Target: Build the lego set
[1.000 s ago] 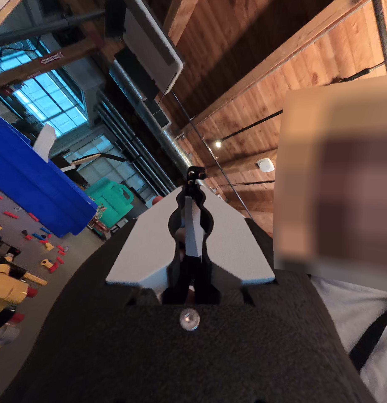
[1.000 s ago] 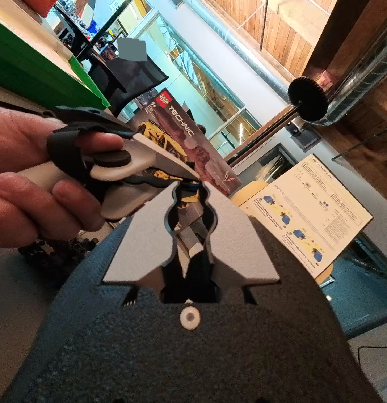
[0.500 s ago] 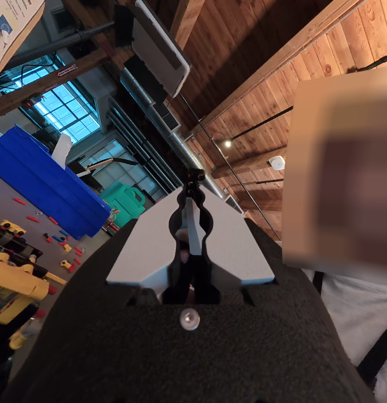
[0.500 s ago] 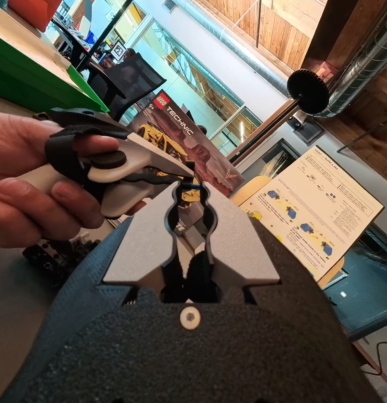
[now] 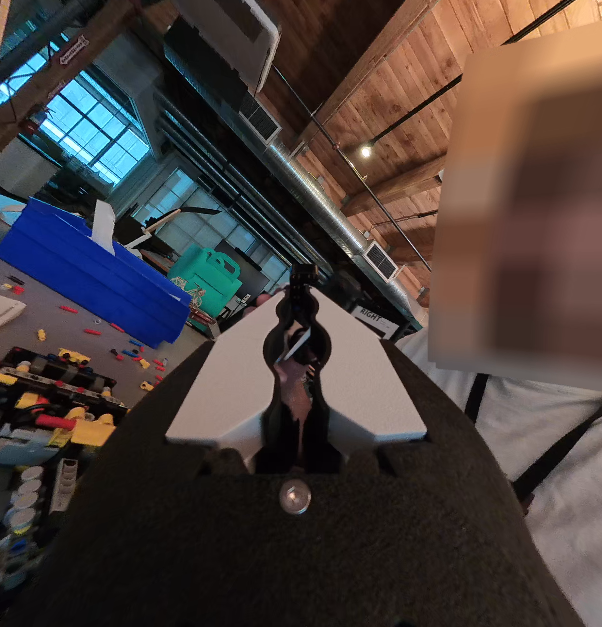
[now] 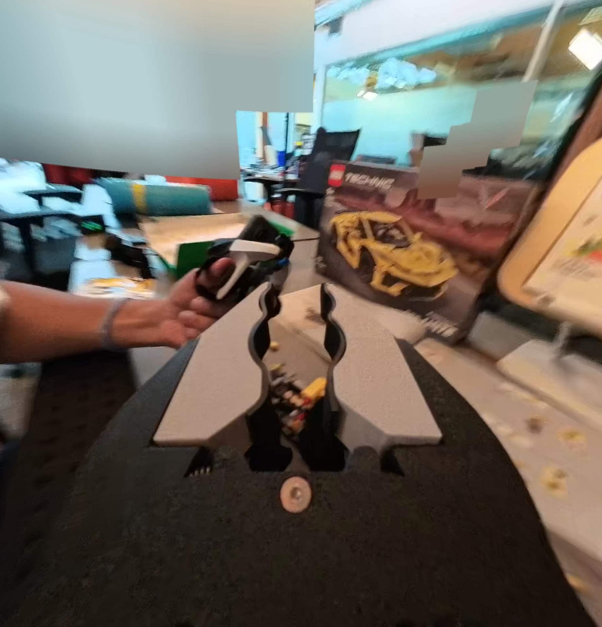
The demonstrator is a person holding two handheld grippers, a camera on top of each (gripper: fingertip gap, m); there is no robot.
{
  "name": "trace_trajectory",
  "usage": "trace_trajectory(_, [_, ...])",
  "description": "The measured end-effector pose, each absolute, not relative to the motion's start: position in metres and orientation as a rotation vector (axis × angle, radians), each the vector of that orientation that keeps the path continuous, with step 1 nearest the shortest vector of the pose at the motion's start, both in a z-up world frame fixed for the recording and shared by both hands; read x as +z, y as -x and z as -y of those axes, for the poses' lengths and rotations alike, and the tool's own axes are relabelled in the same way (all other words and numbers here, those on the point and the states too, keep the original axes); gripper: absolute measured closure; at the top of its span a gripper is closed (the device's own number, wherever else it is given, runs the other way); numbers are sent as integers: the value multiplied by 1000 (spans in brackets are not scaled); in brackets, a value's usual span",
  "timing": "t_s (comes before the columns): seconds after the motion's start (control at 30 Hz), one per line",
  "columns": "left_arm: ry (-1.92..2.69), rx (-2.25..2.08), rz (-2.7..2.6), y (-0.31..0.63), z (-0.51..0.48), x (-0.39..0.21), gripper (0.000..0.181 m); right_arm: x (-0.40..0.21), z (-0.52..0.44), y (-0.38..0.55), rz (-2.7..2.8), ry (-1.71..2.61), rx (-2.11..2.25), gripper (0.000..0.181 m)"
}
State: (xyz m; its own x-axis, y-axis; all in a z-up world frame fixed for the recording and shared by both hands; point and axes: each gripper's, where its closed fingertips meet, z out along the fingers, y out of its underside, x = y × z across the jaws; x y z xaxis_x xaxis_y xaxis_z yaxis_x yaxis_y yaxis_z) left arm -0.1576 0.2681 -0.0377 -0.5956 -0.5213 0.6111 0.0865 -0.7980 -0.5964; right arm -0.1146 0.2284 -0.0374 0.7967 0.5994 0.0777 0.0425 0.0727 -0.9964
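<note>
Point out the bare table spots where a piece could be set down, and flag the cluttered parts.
Left wrist view: the grey table is mostly bare between the blue bin and the white sheet's corner, with only scattered small pieces. It is crowded toward the half-built yellow and black model. Right wrist view: the strip in front of the set's box is littered with small yellow bits.

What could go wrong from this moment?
1. The left gripper is shut on a small black piece by its very tip, raised over the table; a slip might drop it among the loose pieces scattered there.
2. The right gripper, jaws open and empty, sits close beside the left one; they might collide.
3. The right wrist view is motion-blurred, so aiming at the partly built model looks unreliable.
</note>
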Motion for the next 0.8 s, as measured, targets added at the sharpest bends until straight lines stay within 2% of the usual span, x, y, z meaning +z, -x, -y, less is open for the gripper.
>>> trace_trajectory(0.13, [1123, -2423, -815, 160, -258, -34, 175, -45, -215, 82, 409, 1542, 728, 156])
trace_trajectory(0.3, [1129, -2386, -928, 156, -243, -39, 175, -77, -200, 86, 534, 1668, 648, 154])
trace_trajectory(0.33, [1147, -2342, -971, 153, -241, -42, 174, -88, -194, 85, 585, 1722, 657, 149])
trace_trajectory(0.53, [1304, -1921, -1268, 134, -231, -82, 174, -184, -159, 44, 957, 2129, 428, 154])
trace_trajectory(0.67, [1312, -1925, -1289, 129, -225, -88, 174, -217, -147, 53, 1194, 2064, 440, 163])
trace_trajectory(0.8, [1318, -1927, -1311, 127, -220, -92, 174, -238, -150, 51, 1281, 2084, 532, 160])
